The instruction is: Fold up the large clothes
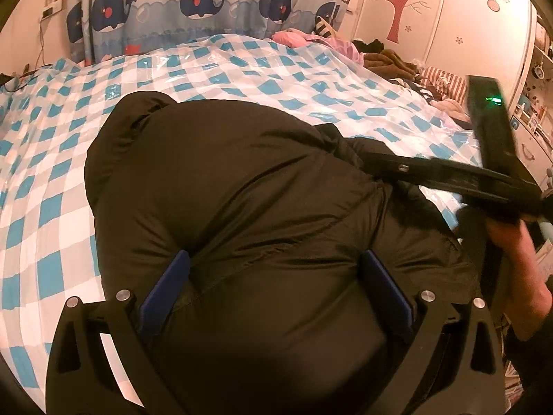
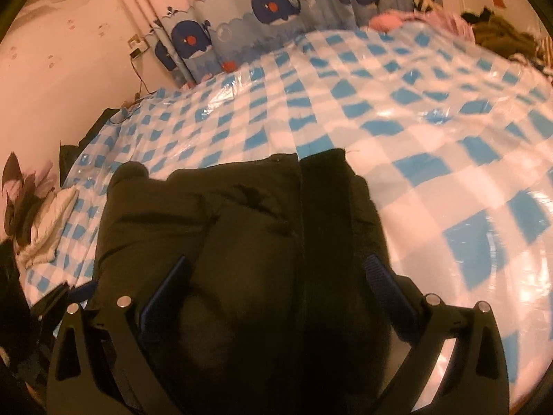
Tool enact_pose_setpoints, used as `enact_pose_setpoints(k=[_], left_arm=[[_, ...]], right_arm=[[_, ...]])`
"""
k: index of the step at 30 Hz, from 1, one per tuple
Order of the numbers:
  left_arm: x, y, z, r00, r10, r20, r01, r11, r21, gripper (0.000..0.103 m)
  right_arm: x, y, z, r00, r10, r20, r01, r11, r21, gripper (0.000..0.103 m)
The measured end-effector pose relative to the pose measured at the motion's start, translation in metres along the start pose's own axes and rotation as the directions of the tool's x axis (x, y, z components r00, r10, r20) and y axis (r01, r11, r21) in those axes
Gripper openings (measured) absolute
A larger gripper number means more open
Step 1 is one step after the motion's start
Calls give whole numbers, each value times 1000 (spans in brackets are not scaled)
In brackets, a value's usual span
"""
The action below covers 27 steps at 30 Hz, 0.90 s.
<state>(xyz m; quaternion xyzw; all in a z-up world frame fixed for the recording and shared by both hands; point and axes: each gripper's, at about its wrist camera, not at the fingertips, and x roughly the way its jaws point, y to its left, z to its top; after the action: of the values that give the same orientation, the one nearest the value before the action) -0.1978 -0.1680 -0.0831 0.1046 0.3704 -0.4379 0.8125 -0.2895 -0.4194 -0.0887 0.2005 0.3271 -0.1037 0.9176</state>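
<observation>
Puffy, glossy black down jacket (image 1: 242, 207) bulging between wide-spread blue pads of left gripper (image 1: 276, 290) and right gripper (image 2: 276, 294); beyond, crinkly plastic-covered blue-checked bed (image 2: 432, 131).

Black grippers (image 1: 274, 278), blue-padded jaws, silver screws

My right gripper (image 1: 397, 167) is smeared by motion at three o'clock in my left view, its fingertips lost against the black coat (image 1: 242, 207), so I cannot tell how its jaws stand there. My hand (image 1: 518, 252) runs out of view at four o'clock. The coat's near end is cut off at six o'clock in both views. The heap of clothes (image 2: 497, 31) at one o'clock in my right view is too blurred to sort. The things on the shelves (image 1: 534, 103) at three o'clock are too small to name.
</observation>
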Motion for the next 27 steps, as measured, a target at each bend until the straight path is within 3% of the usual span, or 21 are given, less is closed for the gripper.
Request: enact_pose_setpoints(k=[4, 7, 20, 24, 27], left_arm=[[1, 0, 0, 1000, 1, 1, -1, 1000, 4, 95], [2, 0, 0, 1000, 4, 0, -4, 1000, 6, 95], [3, 1, 2, 1000, 7, -1, -7, 1000, 10, 95], [4, 6, 3, 1000, 12, -12, -12, 1000, 19, 95], [-5, 15, 7, 999, -35, -19, 35, 999, 0, 95]], right_arm=[[5, 2, -16, 999, -30, -21, 29, 999, -37, 97], [26, -9, -31, 998, 12, -55, -11, 1000, 21, 98], [36, -11, -43, 1000, 20, -15, -20, 999, 26, 98], [28, -12, -35, 997, 16, -74, -12, 998, 58, 97], [-3, -9, -29, 999, 36, -16, -35, 997, 70, 97]])
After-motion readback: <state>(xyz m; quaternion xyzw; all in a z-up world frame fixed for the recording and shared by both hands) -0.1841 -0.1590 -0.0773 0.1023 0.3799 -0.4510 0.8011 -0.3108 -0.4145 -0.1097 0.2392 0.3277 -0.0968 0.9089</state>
